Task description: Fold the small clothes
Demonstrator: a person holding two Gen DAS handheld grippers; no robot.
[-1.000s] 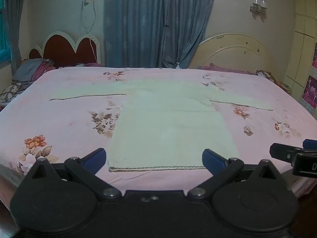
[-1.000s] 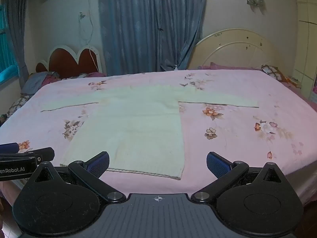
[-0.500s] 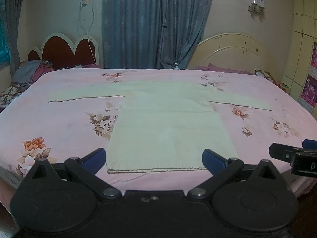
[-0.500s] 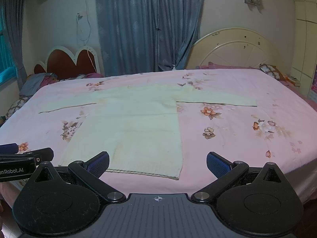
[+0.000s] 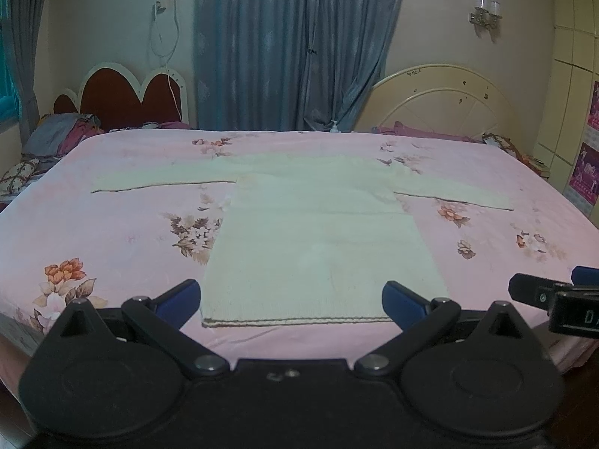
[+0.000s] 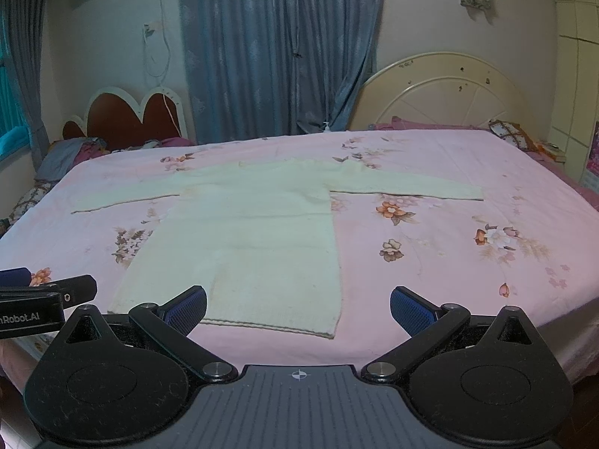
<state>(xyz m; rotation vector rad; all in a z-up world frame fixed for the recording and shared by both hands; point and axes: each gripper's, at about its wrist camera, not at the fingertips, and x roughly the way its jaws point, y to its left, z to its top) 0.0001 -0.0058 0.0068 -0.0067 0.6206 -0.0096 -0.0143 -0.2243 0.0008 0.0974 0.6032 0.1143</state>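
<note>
A pale cream long-sleeved sweater (image 5: pixel 318 235) (image 6: pixel 258 232) lies flat on the pink floral bedsheet (image 5: pixel 112 232), both sleeves spread out sideways and its hem toward me. My left gripper (image 5: pixel 291 299) hangs open just in front of the hem, fingers spread wider than half the hem, holding nothing. My right gripper (image 6: pixel 298 308) is also open and empty, above the hem's right corner. Each gripper shows at the edge of the other's view: the right gripper (image 5: pixel 554 299) and the left gripper (image 6: pixel 41 295).
The bed (image 6: pixel 486 262) fills the room ahead, with a cream headboard (image 5: pixel 441 104) at the back right, a red headboard (image 5: pixel 123 97) and piled bedding (image 5: pixel 56 138) at the back left. Grey-blue curtains (image 5: pixel 292 45) hang behind. A wardrobe (image 5: pixel 576 86) stands on the right.
Both grippers have drifted slightly, so the sweater sits a little more left in the views. Both stay open; the sweater has not moved.
</note>
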